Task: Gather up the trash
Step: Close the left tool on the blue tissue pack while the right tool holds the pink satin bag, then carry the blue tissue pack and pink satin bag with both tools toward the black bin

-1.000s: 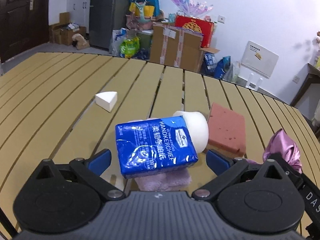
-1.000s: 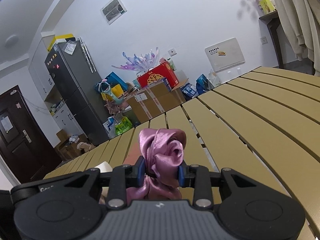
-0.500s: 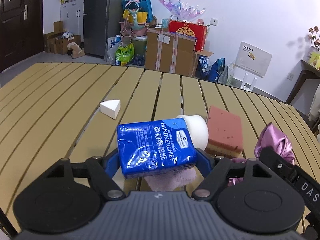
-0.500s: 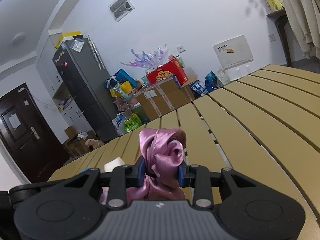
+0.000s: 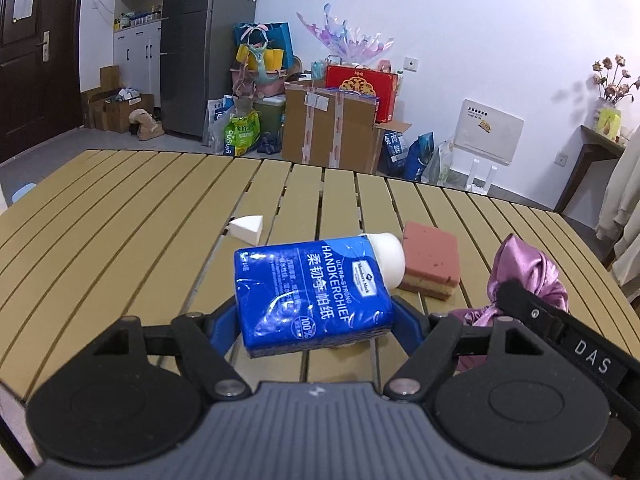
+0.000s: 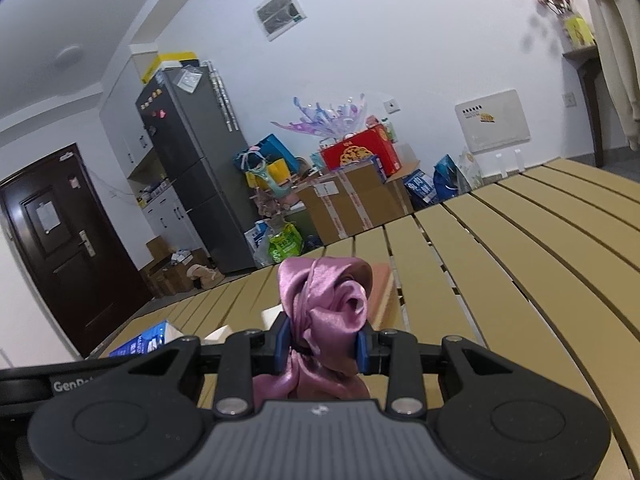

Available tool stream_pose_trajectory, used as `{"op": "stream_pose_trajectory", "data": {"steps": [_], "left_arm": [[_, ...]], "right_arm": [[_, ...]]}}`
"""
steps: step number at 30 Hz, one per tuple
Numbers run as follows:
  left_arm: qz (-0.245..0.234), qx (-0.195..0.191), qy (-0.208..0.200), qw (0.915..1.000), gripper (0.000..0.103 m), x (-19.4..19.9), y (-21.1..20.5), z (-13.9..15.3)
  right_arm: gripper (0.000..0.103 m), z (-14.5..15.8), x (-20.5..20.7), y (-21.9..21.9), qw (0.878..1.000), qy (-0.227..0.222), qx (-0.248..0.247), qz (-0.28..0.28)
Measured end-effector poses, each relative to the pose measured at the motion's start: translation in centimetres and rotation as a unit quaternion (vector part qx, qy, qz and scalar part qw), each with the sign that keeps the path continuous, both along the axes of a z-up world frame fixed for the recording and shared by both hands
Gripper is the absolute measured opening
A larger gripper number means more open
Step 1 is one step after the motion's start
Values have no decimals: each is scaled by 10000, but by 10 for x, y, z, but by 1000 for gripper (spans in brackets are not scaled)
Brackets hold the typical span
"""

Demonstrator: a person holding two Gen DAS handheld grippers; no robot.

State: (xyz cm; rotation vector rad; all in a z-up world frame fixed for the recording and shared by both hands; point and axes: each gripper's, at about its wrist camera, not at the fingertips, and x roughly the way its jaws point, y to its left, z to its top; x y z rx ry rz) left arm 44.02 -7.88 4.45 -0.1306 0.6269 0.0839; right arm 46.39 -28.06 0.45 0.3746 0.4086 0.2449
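Observation:
My left gripper (image 5: 314, 326) is shut on a blue handkerchief tissue pack (image 5: 312, 292) and holds it above the slatted table (image 5: 120, 220). My right gripper (image 6: 322, 346) is shut on a crumpled purple satin cloth (image 6: 326, 304), held above the table; the cloth also shows at the right of the left wrist view (image 5: 528, 276). A white rounded object (image 5: 388, 256) lies behind the pack, partly hidden by it. The pack's corner shows at the lower left of the right wrist view (image 6: 148, 344).
A pink-and-yellow sponge (image 5: 430, 258) lies right of the white object. A white wedge-shaped sponge (image 5: 246, 229) lies further back on the left. Beyond the table's far edge stand cardboard boxes (image 5: 332, 128), bags and a grey fridge (image 5: 200, 48).
My left gripper closed on the tissue pack and lifted it off the table, away from the pale purple fuzzy thing under it. My right gripper kept hold of the purple cloth and rose a little.

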Motion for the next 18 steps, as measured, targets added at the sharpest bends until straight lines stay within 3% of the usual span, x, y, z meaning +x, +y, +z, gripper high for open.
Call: {"op": "stream_pose_trajectory", "data": {"steps": [8,18], "left_arm": [[-30,8,-77,10000,78,-50,19,7],[36,38,4,10000,78,-113,46,1]], "right_arm": [[31,16,-50,19,9994,-177,-231,184],[31,12,-123,48,9974,-287,-537,398]]}}
